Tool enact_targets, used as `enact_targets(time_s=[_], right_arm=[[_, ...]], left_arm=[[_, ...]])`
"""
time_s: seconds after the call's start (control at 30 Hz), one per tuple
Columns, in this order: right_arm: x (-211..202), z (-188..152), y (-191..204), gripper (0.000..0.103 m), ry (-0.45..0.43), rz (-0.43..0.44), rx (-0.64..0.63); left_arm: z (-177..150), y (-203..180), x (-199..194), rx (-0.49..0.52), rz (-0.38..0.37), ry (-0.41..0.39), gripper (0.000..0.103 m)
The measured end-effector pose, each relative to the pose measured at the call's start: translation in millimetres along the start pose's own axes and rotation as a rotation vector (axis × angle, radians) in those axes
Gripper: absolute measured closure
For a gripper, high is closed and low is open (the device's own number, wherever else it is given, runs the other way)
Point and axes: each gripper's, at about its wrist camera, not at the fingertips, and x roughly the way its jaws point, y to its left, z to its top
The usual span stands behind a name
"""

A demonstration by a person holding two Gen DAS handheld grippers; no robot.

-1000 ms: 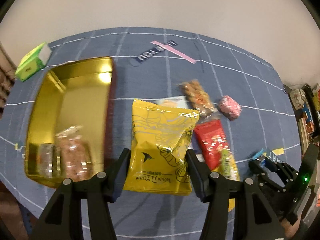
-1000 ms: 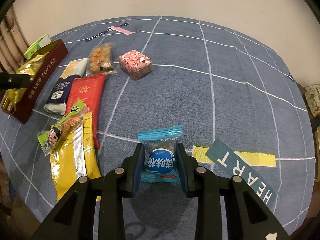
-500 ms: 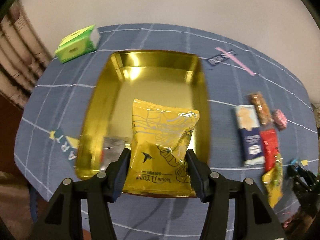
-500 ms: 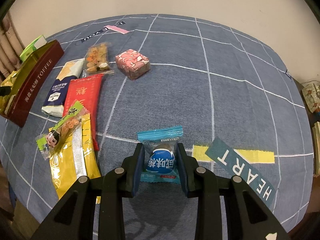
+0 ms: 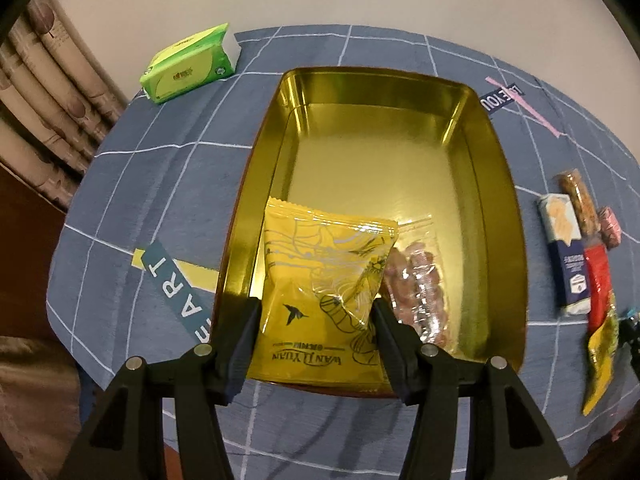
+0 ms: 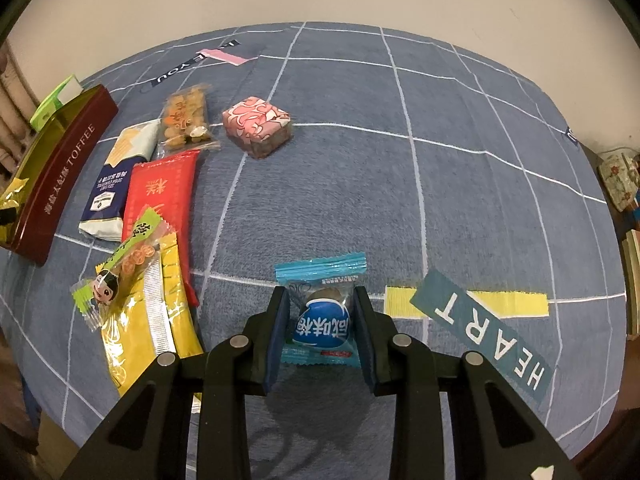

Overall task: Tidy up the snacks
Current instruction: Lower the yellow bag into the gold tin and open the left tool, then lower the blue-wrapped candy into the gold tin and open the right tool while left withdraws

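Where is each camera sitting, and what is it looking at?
Left wrist: sits on the left gripper, looking down into the gold tin; its two black fingers clamp a yellow snack bag.
Right wrist: sits on the right gripper, looking down at the blue tablecloth; its fingers clamp a blue candy packet.
Both show: the tin, the red packet and the navy and white packet. No hand shows.

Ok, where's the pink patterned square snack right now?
In the right wrist view, the pink patterned square snack lies upper left on the blue cloth, just right of the clear nut packet.
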Motion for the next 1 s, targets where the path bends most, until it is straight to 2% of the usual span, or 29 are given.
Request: enact_targets(time_s=[0.37,0.6,0.8,0.93,1.0], right_arm=[[0,4,1,0.076,0.022,-0.01,0.04],[-20,17,10,0.076,-0.028,-0.026,0.046],[-45,38,49,0.076,-0.088,0.024,0.005],[-55,49,94,0.076,-0.103,0.104,-0.048],[-59,54,117,0.076,-0.109,0.137,-0.074]], left_arm=[[-3,5,11,0.002,-0.012,-0.01,0.043],[-4,10,10,-0.004,-0.04,-0.02,0.039],[-6,15,-6,-0.016,-0.108,-0.059,0.036],[-9,25,-22,-0.047,-0.144,-0.097,0.036],[-11,31,-31,-0.066,-0.138,-0.123,0.036]])
